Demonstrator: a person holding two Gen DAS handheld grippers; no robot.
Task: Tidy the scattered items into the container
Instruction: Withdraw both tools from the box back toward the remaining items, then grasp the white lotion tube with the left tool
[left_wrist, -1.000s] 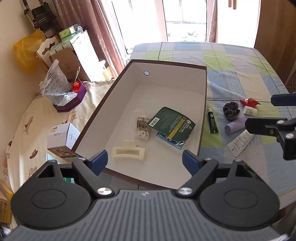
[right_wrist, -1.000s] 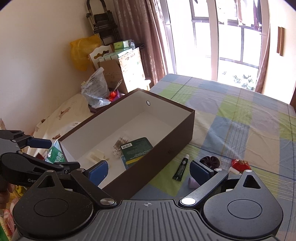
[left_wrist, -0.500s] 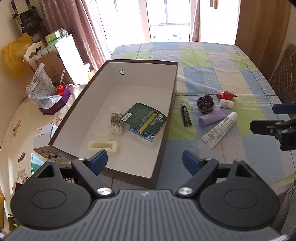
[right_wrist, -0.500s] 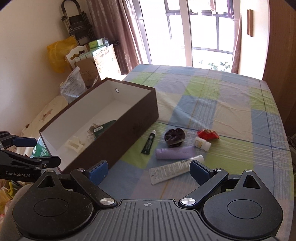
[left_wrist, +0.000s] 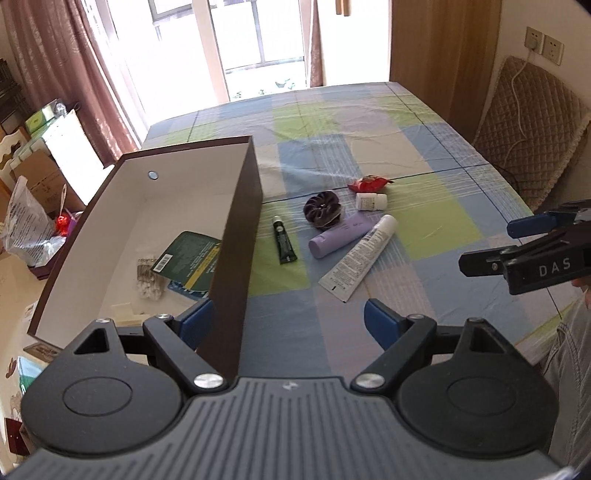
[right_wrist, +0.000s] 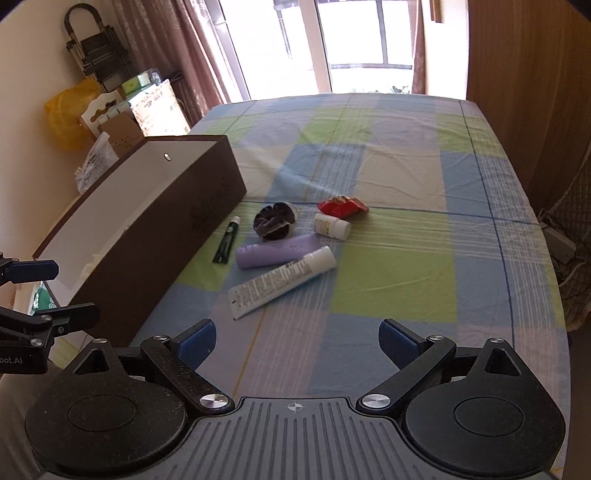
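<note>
You have been swinging both grippers rightward and back since a second ago, so the loose items are now lying ahead of both instead of off at the edge.

You are holding the left gripper (left_wrist: 286, 317) over the near end of the box (left_wrist: 236, 236), with the box's right wall running up between its fingers; its jaws are standing wide apart and gripping nothing. You are holding the right gripper (right_wrist: 297, 341) above the checked tablecloth (right_wrist: 402, 184), jaws equally wide and empty, with the items ahead of it and slightly to its left.

Inside the box, ahead-left of your left gripper, a green packet (left_wrist: 188, 258) is lying over a blue one, with a bag of cotton swabs (left_wrist: 149, 280) just beside it and a cream hair clip (left_wrist: 125, 312) partly hidden behind the left finger.

On the cloth, nearest your right gripper, a white tube (right_wrist: 282, 282) is lying aslant. Just beyond it a lilac tube (right_wrist: 277, 251) is touching it. A dark scrunchie (right_wrist: 275, 220) is sitting past that. A thin green tube (right_wrist: 227, 244) is lying just beside the box wall. A small white bottle (right_wrist: 332, 226) is lying on its side, and a red wrapper (right_wrist: 341, 206) is sitting farthest out, just beyond the bottle.
</note>
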